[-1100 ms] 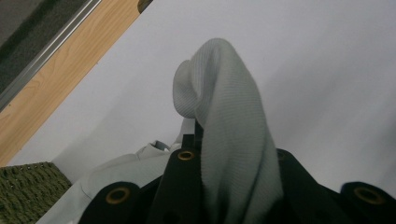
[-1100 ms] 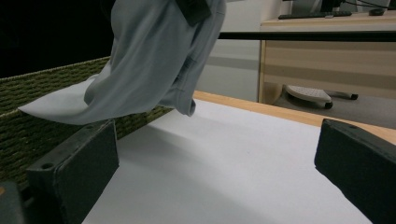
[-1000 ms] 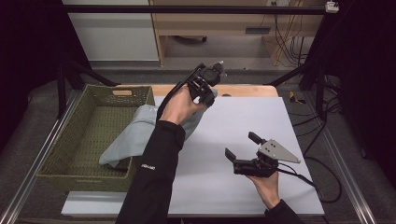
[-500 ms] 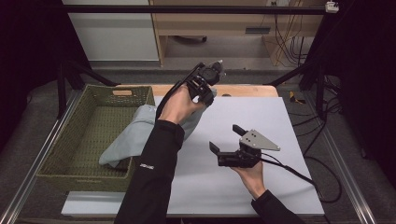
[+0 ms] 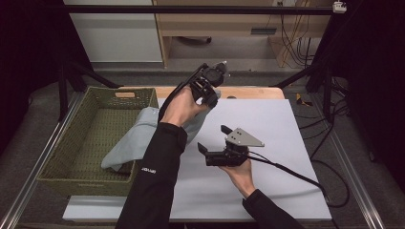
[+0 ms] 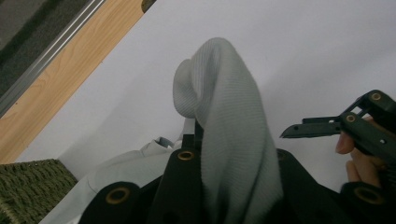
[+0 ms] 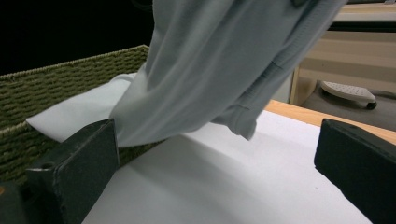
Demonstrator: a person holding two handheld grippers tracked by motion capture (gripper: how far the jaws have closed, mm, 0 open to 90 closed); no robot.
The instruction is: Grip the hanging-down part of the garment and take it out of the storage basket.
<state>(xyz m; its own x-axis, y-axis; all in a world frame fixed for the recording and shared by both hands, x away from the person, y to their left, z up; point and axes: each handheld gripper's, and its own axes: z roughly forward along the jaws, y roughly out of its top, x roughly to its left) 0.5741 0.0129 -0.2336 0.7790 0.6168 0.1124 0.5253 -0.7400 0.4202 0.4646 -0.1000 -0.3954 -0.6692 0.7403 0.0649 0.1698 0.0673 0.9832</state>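
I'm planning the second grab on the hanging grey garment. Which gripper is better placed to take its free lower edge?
The right gripper, likely. Its jaws stand open, aimed at the grey garment hanging just ahead. The left gripper is already shut on the garment's top, holding it up.

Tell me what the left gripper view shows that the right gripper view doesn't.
Left gripper view alone: a fold of the pale grey garment pinched in the left tongs, and the right tongs open, with fingertips on their frame. Right gripper view alone: the garment's hem hanging above the table, with a cabinet behind. Both share the garment, the green woven basket and the white table sheet.
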